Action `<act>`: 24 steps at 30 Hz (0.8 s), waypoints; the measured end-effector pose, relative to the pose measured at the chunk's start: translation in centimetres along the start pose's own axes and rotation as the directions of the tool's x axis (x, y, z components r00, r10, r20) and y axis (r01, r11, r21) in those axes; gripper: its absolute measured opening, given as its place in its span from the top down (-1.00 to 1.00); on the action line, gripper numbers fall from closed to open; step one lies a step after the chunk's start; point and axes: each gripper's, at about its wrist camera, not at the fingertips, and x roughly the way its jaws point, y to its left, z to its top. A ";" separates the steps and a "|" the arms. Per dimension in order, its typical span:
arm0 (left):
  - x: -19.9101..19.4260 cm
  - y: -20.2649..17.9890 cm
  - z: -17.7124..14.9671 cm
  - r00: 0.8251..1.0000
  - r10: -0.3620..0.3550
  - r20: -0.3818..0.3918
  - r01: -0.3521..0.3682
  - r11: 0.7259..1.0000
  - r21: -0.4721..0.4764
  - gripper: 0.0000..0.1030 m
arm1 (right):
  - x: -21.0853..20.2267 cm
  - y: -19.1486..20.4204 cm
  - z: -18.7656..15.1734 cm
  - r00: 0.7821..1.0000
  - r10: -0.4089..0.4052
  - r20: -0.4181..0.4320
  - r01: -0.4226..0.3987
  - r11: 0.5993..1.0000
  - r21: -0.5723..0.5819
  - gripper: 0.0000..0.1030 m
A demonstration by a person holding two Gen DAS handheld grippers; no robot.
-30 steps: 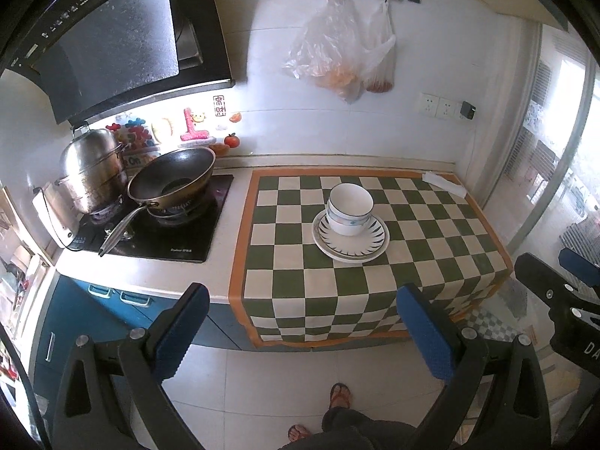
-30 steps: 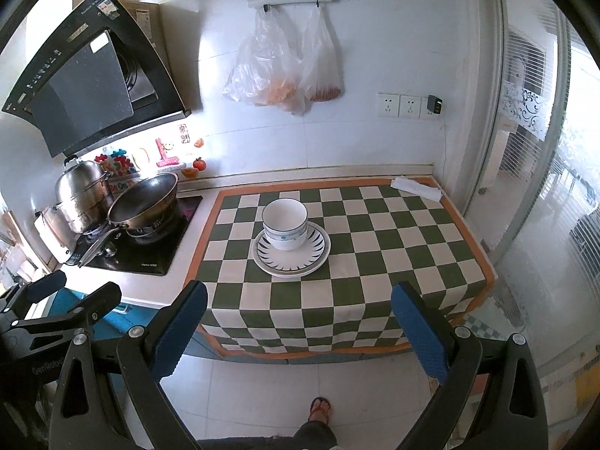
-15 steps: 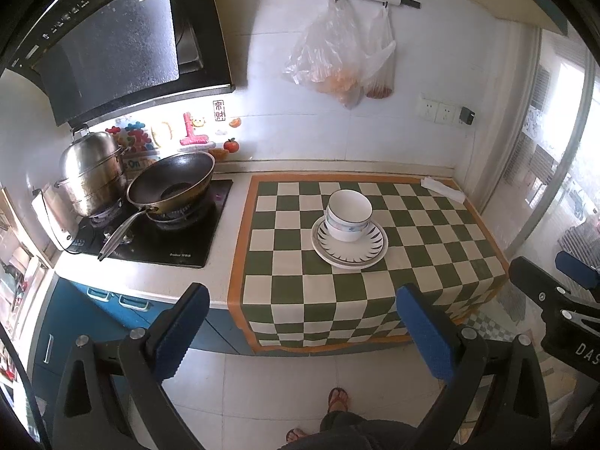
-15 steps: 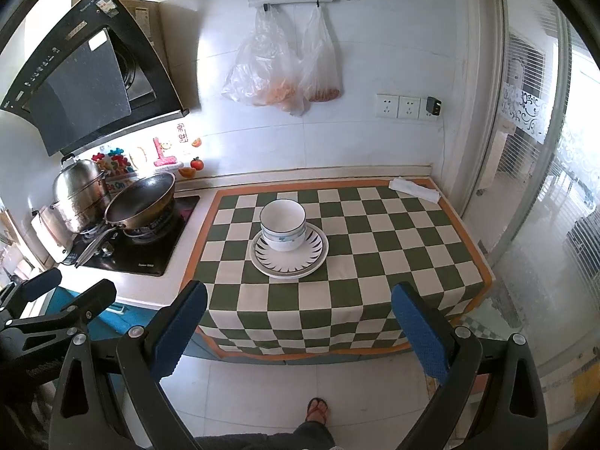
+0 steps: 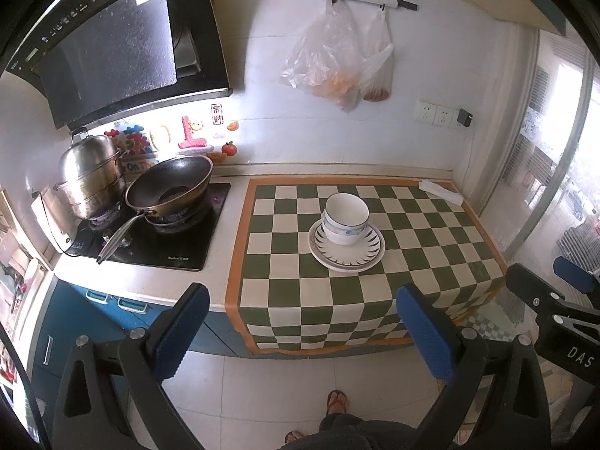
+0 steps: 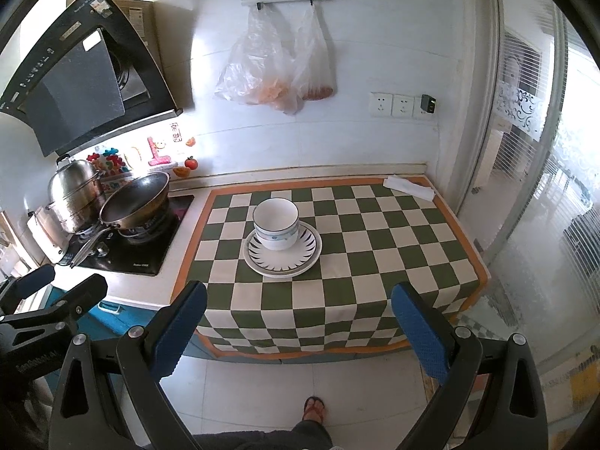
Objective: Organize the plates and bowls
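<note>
White bowls [image 5: 345, 221] are stacked upright on stacked white plates [image 5: 347, 249] with a dark spiked rim pattern, on the green and white checked cloth [image 5: 348, 292]. The stack also shows in the right wrist view: bowls [image 6: 276, 223], plates [image 6: 283, 250]. My left gripper [image 5: 303, 333] is open and empty, held back from the counter above the floor. My right gripper [image 6: 300, 332] is also open and empty, well short of the counter's front edge. Each gripper shows at the edge of the other's view.
A black wok [image 5: 170, 187] and a steel steamer pot [image 5: 92, 176] sit on the hob at the left. Plastic bags [image 5: 337, 63] hang on the wall. A folded white cloth [image 5: 440, 190] lies at the back right corner. A glass door [image 6: 543, 172] stands at the right.
Both grippers have drawn back a little from the counter, so the stack looks smaller and farther. The bowls and plates have not moved. Both grippers stay open.
</note>
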 end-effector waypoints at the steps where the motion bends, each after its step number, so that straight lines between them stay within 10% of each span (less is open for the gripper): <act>1: -0.1 -0.1 0.0 1.000 0.002 0.000 -0.002 1.000 -0.001 -0.99 | 0.0 0.0 0.0 1.000 -0.001 0.000 0.001 1.000 0.001 -0.96; 24: -0.5 -0.6 0.7 1.000 0.004 0.010 -0.004 1.000 0.003 -0.99 | -0.6 -0.7 -0.2 1.000 -0.014 0.019 0.014 1.000 0.001 -0.96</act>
